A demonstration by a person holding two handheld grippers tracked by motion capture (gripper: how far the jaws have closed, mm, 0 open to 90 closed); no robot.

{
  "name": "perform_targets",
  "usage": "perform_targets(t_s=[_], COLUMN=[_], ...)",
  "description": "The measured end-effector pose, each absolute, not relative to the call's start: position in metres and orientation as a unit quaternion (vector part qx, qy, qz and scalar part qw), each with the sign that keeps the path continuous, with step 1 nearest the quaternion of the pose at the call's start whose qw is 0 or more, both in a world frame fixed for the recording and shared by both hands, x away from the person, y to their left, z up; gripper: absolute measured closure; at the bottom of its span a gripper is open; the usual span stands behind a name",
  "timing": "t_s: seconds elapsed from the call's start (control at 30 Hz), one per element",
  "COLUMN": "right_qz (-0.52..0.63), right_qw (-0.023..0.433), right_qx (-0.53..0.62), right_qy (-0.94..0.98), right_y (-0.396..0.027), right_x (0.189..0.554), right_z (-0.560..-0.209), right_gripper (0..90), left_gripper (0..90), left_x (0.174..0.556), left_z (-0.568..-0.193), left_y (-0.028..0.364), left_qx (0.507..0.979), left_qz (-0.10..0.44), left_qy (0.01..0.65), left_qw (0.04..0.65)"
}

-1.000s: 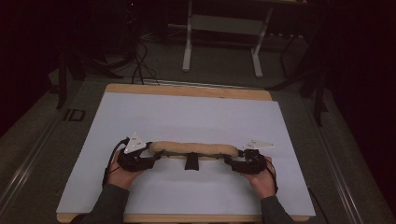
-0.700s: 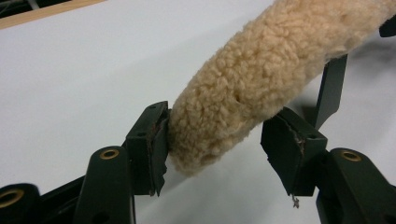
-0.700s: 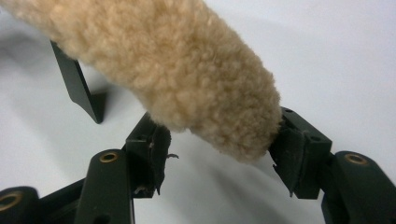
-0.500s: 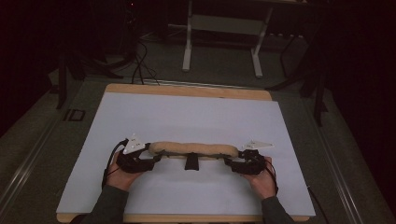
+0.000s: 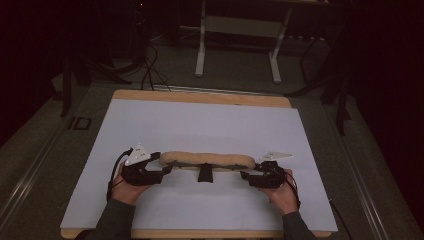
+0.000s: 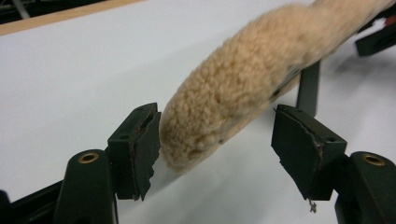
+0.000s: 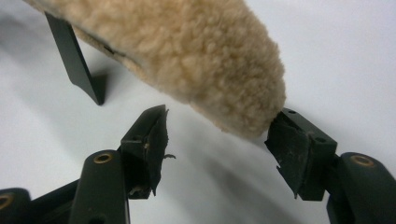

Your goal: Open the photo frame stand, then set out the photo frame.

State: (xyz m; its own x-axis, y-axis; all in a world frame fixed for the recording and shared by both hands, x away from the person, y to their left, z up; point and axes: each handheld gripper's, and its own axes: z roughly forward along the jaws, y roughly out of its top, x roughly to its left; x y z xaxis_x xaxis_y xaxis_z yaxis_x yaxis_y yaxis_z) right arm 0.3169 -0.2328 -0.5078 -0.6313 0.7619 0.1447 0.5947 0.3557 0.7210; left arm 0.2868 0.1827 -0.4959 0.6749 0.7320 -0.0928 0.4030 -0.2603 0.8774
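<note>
Fleecy tan pad (image 5: 206, 159) spans the white table (image 5: 210, 125) — left claw (image 6: 215, 140) and right claw (image 7: 217, 140) both wide at its ends.

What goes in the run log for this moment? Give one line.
left tool: open, at one end of fleece pad | right tool: open, at other end | pad: on white table, small black stand under middle
</note>
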Motion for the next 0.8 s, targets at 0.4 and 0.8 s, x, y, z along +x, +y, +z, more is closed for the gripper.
perform_targets(t_s=[0.4,0.8], right_qz=[0.382,0.373], right_qw=[0.090,0.079], right_qx=[0.419,0.421], right_qy=[0.819,0.823], right_y=[-0.235,-0.236], right_x=[0.313,0.311], right_z=[-0.505,-0.506], right_gripper=[36.7,36.0], left_gripper=[33.1,23.8], left_x=[0.284,0.282], left_z=[-0.483,-0.471], left_y=[0.189,0.194], left_qx=[0.752,0.736], left_qz=[0.162,0.153], left_qy=[0.369,0.373], left_qw=[0.522,0.544])
